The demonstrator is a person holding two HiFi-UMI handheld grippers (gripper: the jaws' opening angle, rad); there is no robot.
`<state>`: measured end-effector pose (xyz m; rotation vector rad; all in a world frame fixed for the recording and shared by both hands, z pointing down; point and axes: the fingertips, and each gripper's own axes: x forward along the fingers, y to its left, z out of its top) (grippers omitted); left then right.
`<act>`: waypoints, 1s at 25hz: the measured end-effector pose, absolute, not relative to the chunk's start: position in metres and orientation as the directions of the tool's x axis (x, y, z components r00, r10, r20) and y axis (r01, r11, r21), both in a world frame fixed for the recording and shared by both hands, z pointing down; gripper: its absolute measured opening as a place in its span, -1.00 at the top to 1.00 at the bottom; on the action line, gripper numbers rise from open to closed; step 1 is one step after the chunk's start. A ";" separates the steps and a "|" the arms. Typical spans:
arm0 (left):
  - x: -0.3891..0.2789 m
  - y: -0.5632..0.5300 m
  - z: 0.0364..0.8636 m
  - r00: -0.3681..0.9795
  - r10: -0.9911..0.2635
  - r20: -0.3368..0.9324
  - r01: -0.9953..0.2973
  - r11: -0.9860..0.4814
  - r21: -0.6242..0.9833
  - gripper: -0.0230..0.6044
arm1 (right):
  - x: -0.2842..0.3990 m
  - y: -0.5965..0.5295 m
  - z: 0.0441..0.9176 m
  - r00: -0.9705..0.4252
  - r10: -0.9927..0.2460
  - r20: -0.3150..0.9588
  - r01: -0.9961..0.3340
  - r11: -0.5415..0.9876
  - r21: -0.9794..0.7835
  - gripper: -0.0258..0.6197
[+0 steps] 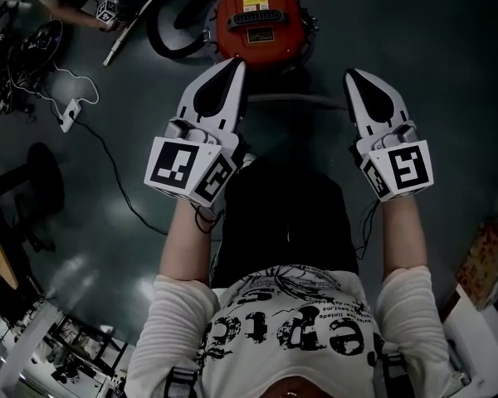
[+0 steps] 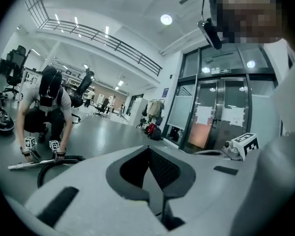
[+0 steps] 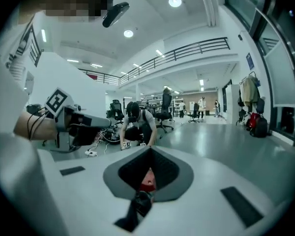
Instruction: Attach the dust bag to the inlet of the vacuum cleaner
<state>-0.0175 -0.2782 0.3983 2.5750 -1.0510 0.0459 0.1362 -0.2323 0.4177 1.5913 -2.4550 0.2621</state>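
Note:
A red round vacuum cleaner [image 1: 261,19] stands on the dark floor at the top of the head view. Both grippers hang in the air in front of it, pointing away from me. My left gripper [image 1: 236,63] is shut, its tips meeting just below the vacuum's left edge, with nothing in it. My right gripper [image 1: 351,73] is shut and empty too, lower right of the vacuum. In the left gripper view the closed jaws [image 2: 148,147] face a hall. Through the gap behind the right gripper's closed tips [image 3: 150,149] a bit of the red vacuum [image 3: 147,183] shows. I see no dust bag.
A black hose [image 1: 162,36] and a metal tube [image 1: 129,31] lie left of the vacuum. Another person [image 2: 42,112] crouches there holding grippers. A white power strip [image 1: 69,114] with cables lies at the left. A patterned box [image 1: 485,259] sits at the right edge.

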 end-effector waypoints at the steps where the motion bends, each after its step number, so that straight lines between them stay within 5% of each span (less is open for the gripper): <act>1: -0.021 -0.275 0.374 0.713 -0.682 0.166 -0.693 -0.648 0.316 0.92 | 0.138 -0.228 0.391 -0.385 -0.884 0.265 -0.920 0.391 -0.033 0.91; 15: -0.025 -0.183 0.052 0.677 -0.718 0.165 -0.732 -0.633 0.252 0.92 | 0.127 -0.149 0.061 -0.375 -0.897 0.236 -0.927 0.371 -0.060 0.92; 25: -0.048 -0.128 -0.013 0.650 -0.753 0.106 -0.756 -0.624 0.200 0.92 | 0.128 -0.109 -0.017 -0.315 -0.935 0.164 -0.948 0.317 -0.018 0.92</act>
